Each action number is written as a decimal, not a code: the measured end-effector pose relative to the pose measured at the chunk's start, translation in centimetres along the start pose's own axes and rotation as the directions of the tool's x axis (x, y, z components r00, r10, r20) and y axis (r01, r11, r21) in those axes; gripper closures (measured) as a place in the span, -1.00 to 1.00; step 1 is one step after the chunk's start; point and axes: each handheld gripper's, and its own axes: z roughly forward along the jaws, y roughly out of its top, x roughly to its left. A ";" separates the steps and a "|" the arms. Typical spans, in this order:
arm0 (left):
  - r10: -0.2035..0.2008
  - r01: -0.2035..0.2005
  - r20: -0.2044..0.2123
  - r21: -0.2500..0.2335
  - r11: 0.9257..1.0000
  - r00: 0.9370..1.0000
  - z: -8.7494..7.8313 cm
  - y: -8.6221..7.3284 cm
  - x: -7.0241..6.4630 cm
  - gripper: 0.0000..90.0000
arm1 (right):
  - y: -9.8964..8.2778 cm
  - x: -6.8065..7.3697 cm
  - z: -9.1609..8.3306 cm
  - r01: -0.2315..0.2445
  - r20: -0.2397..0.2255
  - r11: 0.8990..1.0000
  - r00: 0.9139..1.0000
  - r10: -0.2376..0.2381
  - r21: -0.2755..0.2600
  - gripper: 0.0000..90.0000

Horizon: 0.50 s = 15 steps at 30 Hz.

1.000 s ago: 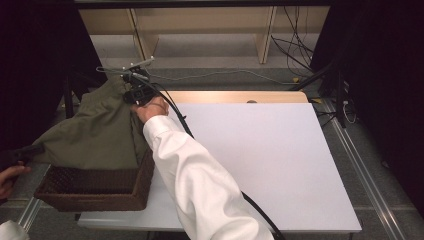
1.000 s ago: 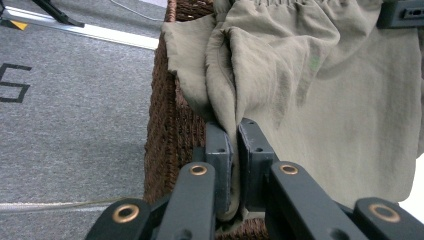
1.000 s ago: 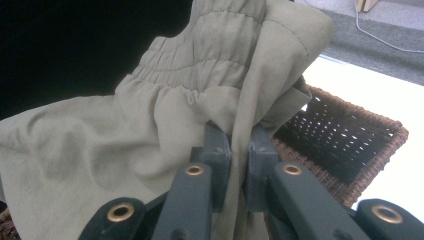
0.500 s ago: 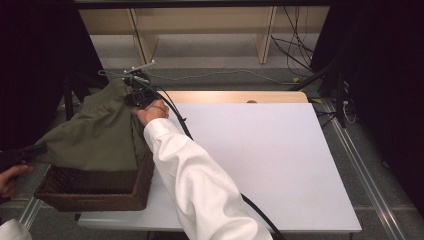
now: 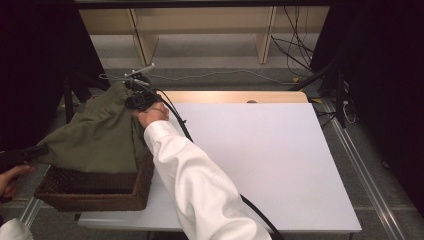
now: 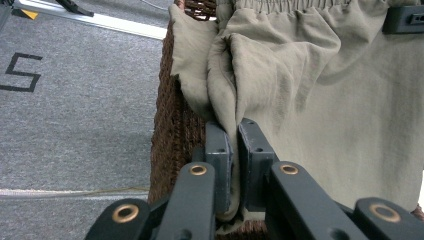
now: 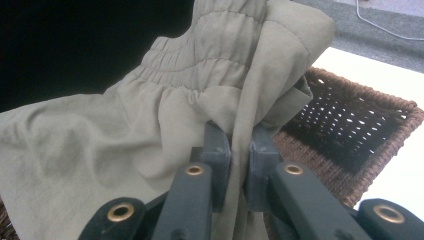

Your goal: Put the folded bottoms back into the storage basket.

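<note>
Garment: an olive-green garment (image 5: pixel 95 137) with an elastic, gathered waistband hangs stretched between the two grippers at the left of the high view, draped over and into a basket.
Basket: a dark brown woven basket (image 5: pixel 95 192) sits on the lower left corner of the table, its rim just under the cloth; its open weave shows at the right of the right gripper view (image 7: pixel 360 130).
Left gripper: the left gripper (image 6: pixel 234 150) is at the far left edge of the high view (image 5: pixel 22 154), its jaws pressed together on a fold of the garment's edge (image 6: pixel 280 75), right beside the basket's outer wall (image 6: pixel 175 130).
Right gripper: the right gripper (image 7: pixel 235 150) is at the upper left of the high view (image 5: pixel 140 97), held by a hand in a white sleeve (image 5: pixel 195 180), jaws pinching the cloth just below the gathered waistband (image 7: pixel 200 75).
Table: a white table (image 5: pixel 260 160) fills the centre and right of the high view.
Floor: grey carpet (image 6: pixel 75 100) lies beside the basket in the left gripper view.
</note>
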 end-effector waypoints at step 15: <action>-0.001 0.002 -0.010 0.025 1.000 1.000 0.5 -0.1 0.3 0.88 | -0.6 -0.1 0.7 -0.008 0.003 1.000 1.000 0.008 0.013 0.85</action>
